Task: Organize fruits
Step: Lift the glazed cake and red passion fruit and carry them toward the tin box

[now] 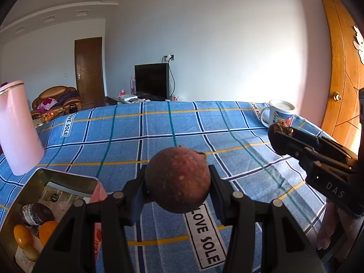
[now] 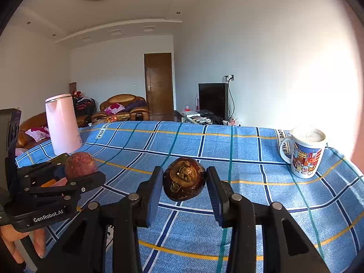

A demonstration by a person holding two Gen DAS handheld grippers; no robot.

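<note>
One blue checked cloth [image 1: 159, 132] covers my table; every place below is given from it.

One pink kettle [image 1: 18, 127], upright at the cloth's far-left corner.

One tin box [image 1: 66, 177], open, at the near-left edge. Inside I count two orange fruits [image 1: 22, 236], one pale fruit [image 1: 30, 252] and one dark round lidded item [image 1: 36, 213].

One printed mug [image 2: 304, 152], upright at the far-right edge.

The middle of the cloth lies bare from near edge to far edge.

Two grippers, both raised over the cloth:
- Left gripper [image 1: 177, 182] clenched on one reddish-brown round fruit [image 1: 177, 179], skin speckled.
- Right gripper [image 2: 184, 182], pads against one dark brown fruit [image 2: 184, 179], its dried, ragged stem end facing me.
</note>
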